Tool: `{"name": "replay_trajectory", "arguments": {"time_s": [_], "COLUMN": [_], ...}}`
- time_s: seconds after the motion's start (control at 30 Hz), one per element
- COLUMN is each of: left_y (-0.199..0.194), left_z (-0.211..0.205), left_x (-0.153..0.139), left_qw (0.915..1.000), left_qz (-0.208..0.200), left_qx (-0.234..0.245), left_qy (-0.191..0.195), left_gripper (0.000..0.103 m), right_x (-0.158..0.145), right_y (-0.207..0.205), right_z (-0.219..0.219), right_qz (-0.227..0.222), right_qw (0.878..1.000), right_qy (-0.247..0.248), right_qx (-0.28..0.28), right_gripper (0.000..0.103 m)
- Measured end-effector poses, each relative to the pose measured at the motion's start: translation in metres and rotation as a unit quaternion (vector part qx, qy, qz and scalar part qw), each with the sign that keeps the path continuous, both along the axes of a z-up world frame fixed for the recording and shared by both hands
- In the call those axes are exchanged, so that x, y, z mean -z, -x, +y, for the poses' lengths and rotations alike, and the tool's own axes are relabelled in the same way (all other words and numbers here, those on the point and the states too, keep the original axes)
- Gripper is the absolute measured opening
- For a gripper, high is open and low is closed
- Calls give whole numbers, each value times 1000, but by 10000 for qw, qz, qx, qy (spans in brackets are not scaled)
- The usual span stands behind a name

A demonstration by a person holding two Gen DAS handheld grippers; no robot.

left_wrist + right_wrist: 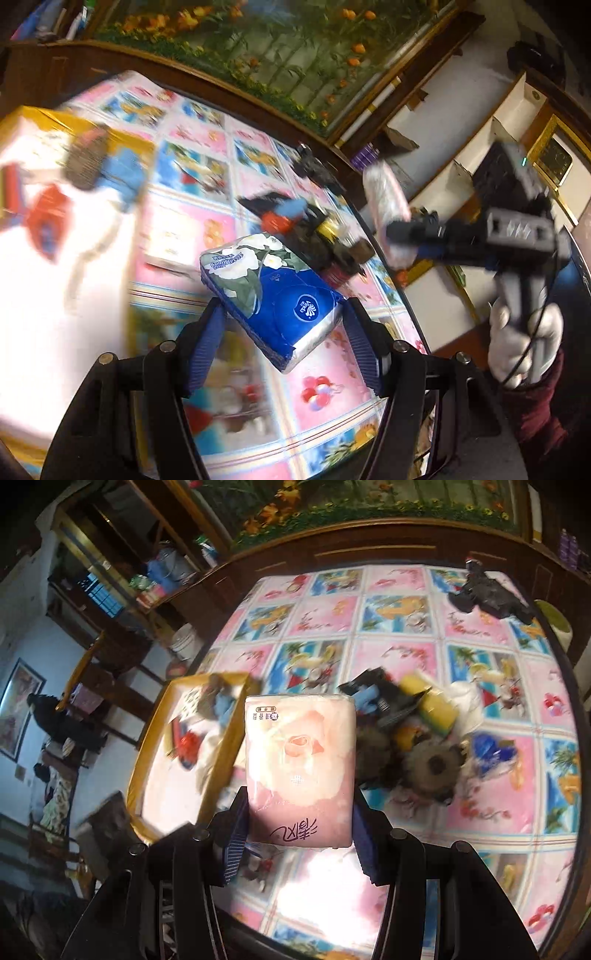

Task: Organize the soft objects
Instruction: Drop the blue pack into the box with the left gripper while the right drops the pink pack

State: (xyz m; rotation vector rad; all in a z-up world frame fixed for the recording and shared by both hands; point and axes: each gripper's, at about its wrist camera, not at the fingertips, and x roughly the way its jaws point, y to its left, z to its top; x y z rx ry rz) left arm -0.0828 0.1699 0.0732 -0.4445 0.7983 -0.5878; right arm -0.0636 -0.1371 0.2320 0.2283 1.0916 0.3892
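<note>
My left gripper point(284, 325) is shut on a blue tissue pack with white flowers point(273, 295) and holds it above the patterned table. My right gripper point(299, 823) is shut on a pink tissue pack with a rose print point(299, 764), lifted over the table; it also shows in the left wrist view point(388, 210), held up at the right. A yellow-rimmed white tray point(147, 760) sits at the table's left with a few small soft items in it point(218, 701). A pile of soft objects point(417, 738) lies mid-table.
The round table carries a pink and blue picture cloth point(406, 627). A black object point(484, 594) lies at the far right edge. A dark wooden bench back point(369, 550) rings the far side. Shelves stand at the left point(122, 572).
</note>
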Motion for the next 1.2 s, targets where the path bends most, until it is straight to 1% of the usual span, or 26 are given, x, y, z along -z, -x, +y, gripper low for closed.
{"name": "replay_trajectory", "arguments": {"time_s": [0.07, 0.13, 0.2, 0.3, 0.4, 0.47, 0.57, 0.63, 0.7, 0.77, 0.8, 0.87, 0.93, 1.0, 1.07, 1.2], "left_y": [1, -4, -13, -30, -52, -64, -84, -93, -99, -105, -105, -102, -92, -83, -68, -42], "left_z": [30, 60, 85, 115, 134, 141, 146, 149, 153, 155, 154, 157, 164, 170, 174, 181], "left_x": [-11, -16, -13, 1, 19, 29, 40, 42, 43, 48, 47, 44, 39, 30, 18, -5], "left_qw": [9986, 9936, 9870, 9725, 9620, 9562, 9514, 9503, 9519, 9525, 9528, 9580, 9637, 9677, 9703, 9717], "left_qz": [-135, -148, -15, 238, 498, 685, 814, 869, 967, 1174, 1201, 1179, 1190, 1080, 869, 509], "left_qx": [-386, -806, -1107, -1448, -1621, -1685, -1722, -1746, -1711, -1647, -1640, -1586, -1634, -1736, -1834, -2037], "left_qy": [-349, -776, -1166, -1807, -2140, -2292, -2422, -2427, -2351, -2278, -2256, -2079, -1745, -1479, -1315, -1082], "left_gripper": [64, 64, 64, 64, 64, 64, 65, 65, 67, 72, 72, 72, 72, 72, 72, 72], "right_x": [10, 21, 27, 37, 51, 60, 72, 81, 92, 103, 109, 118, 127, 135, 143, 157], "right_y": [2, -9, -12, -18, -28, -35, -44, -49, -52, -56, -58, -62, -63, -69, -74, -85], "right_z": [14, 31, 48, 77, 109, 129, 158, 177, 196, 214, 222, 235, 248, 260, 272, 291], "right_qz": [60, 88, 104, 172, 218, 268, 359, 412, 487, 578, 624, 677, 661, 641, 638, 507], "right_qw": [9998, 9992, 9983, 9965, 9951, 9939, 9921, 9909, 9896, 9881, 9873, 9860, 9850, 9841, 9839, 9846], "right_qy": [-115, -188, -257, -349, -304, -275, -203, -132, -38, 43, 81, 192, 397, 532, 597, 698], "right_qx": [-172, -342, -506, -736, -917, -1037, -1186, -1273, -1354, -1427, -1460, -1511, -1545, -1565, -1562, -1522], "right_gripper": [50, 50, 50, 50, 50, 50, 51, 51, 51, 51, 51, 51, 51, 51, 51, 52]}}
